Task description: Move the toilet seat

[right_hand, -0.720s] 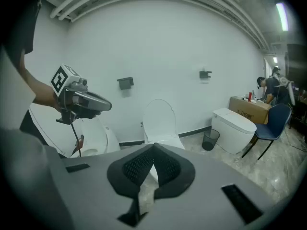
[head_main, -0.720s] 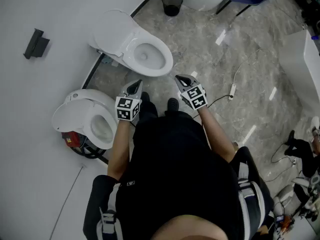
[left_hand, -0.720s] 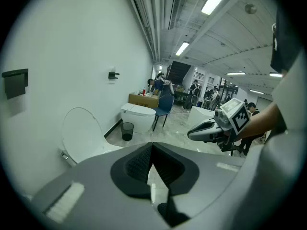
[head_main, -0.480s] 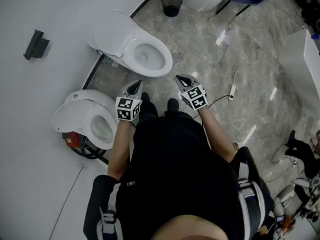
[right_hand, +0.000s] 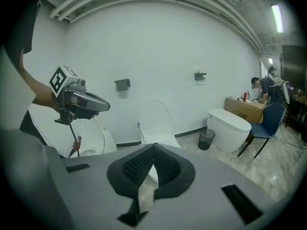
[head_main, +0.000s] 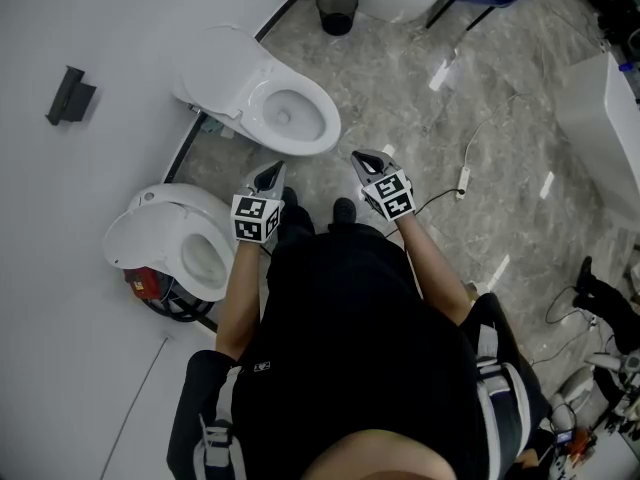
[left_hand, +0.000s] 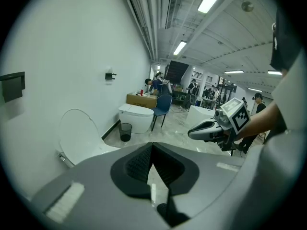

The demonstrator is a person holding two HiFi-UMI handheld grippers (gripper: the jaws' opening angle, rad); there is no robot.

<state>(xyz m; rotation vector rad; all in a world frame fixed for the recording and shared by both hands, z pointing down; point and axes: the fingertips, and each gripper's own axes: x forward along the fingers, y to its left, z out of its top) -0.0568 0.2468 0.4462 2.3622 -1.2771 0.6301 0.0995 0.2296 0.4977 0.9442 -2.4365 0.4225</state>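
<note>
White porcelain sits at twelve o'clock from the left gripper (head_main: 270, 175): the toilet (head_main: 290, 118), with its toilet seat (head_main: 226, 66) tipped up toward the wall at eleven. Since a moment ago only the head view has drifted a little. The left gripper and the right gripper (head_main: 364, 161) keep their places, jaws pressed together on nothing. I judge the reach has not started.

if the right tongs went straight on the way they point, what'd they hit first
Probably the front of the open toilet ahead of the right tongs; they tilt downward, so the floor just short of it is possible.
</note>
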